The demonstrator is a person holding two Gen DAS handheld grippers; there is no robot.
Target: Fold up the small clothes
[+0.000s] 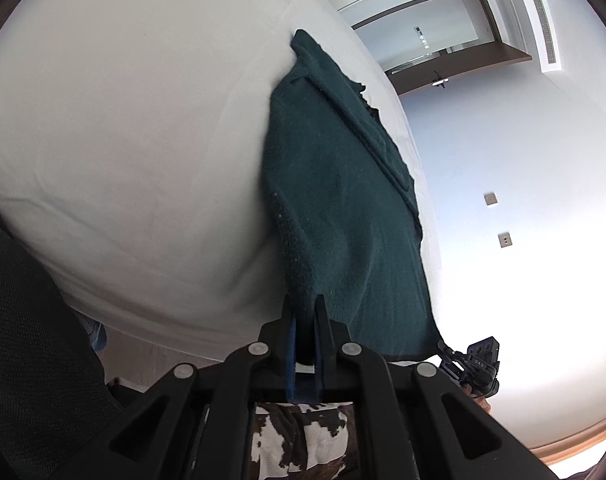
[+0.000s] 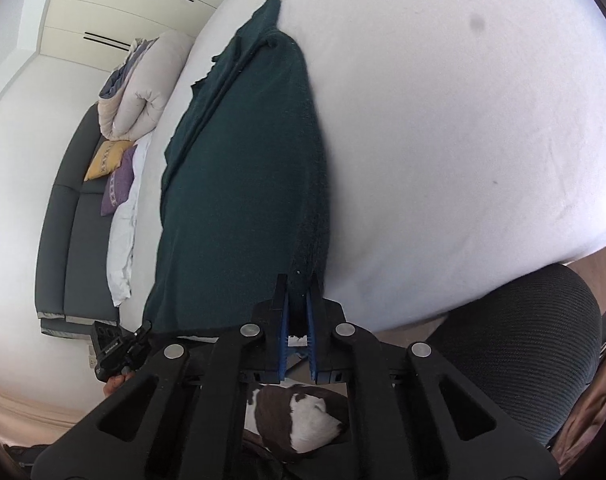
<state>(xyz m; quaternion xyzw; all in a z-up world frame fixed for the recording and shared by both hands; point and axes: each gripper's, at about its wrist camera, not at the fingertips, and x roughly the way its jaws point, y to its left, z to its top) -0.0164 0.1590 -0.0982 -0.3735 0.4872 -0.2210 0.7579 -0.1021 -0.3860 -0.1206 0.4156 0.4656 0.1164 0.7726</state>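
A dark green knitted garment (image 1: 335,184) lies stretched over the white bed (image 1: 123,120). In the left wrist view my left gripper (image 1: 305,308) is shut on the near hem corner of the garment, the cloth pinched between its blue pads. In the right wrist view the same garment (image 2: 243,168) runs away from me, and my right gripper (image 2: 301,284) is shut on its other near corner. The far end of the garment shows a folded strip and a ragged edge. Each gripper appears small at the edge of the other's view.
A rolled beige duvet (image 2: 143,84), a yellow cushion (image 2: 105,160) and a purple cushion (image 2: 117,184) lie on a grey sofa (image 2: 79,232) beyond the bed. A dark mesh chair back (image 2: 535,344) stands at the right. A brown-and-white patterned cloth (image 2: 299,416) lies under the gripper.
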